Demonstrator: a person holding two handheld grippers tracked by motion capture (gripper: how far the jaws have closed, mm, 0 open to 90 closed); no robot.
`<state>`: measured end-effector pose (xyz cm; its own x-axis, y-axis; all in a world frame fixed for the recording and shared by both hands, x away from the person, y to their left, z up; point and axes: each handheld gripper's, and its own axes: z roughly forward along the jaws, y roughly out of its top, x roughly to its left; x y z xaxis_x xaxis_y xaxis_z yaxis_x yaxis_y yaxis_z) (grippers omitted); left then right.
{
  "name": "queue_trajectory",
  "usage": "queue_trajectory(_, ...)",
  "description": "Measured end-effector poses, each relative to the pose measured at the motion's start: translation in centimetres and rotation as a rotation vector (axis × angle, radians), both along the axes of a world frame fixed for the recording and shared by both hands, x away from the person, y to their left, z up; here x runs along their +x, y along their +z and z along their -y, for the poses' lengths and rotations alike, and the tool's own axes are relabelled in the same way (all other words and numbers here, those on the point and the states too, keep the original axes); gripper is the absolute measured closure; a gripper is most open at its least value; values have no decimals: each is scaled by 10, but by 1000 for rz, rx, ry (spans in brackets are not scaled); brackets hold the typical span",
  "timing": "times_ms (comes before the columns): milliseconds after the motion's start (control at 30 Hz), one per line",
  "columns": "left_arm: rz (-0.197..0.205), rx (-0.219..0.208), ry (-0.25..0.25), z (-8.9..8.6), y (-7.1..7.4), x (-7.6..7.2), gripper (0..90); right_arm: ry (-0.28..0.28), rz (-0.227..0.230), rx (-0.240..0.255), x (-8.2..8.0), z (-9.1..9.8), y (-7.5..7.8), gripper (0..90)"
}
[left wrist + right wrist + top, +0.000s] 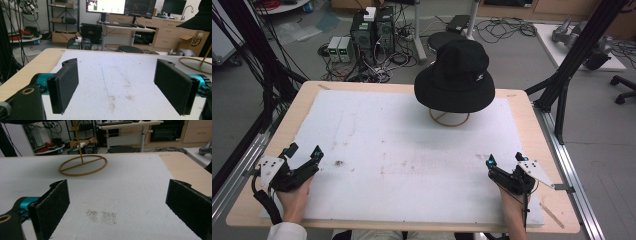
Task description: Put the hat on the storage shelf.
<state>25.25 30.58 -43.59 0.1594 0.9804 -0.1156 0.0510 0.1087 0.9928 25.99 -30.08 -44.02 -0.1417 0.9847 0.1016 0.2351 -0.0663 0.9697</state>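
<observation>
Bench (532,130): we see a pale wooden top, almost wholly covered by a white foam sheet (402,150) that carries a few brown stains.
Hat (455,76): we find the black bucket hat at the far middle of the bench, sitting upright on its stand, well apart from both tongs. In the left gripper view its brim (200,17) cuts in at the top right corner.
Stand (450,118): a thin gold wire ring lies flat on the foam under the hat, and a slim gold post rises from it; the right gripper view shows the ring (83,165) and the post clearly.
Left tongs (304,151): we hold them at the near left edge of the foam, their jaws spread wide with nothing between them but stained foam.
Right tongs (505,159): we hold them at the near right, jaws likewise wide apart and empty, pointed toward the stand.
Hands: our left hand (294,196) and right hand (513,205) come in from the near edge, each gripping its own tool.
</observation>
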Motion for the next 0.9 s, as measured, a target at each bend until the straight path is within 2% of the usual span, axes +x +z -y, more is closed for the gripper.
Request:
queue_trajectory(133, -2, -20, -2, -3, 0, -1, 202, -3, 3, 1, 0, 1, 0, 42)
queue_trajectory(400, -8, -8, -1, -4, -1, -1, 202, -2, -5, 4, 0, 1, 0, 42)
queue_trajectory(633, -20, -31, -8, -5, -2, 0, 202, -2, -12, 8, 0, 1, -1, 42)
queue_trajectory(900, -20, -30, -10, -4, -2, 0, 203, -4, -17, 13, 0, 2, -1, 43)
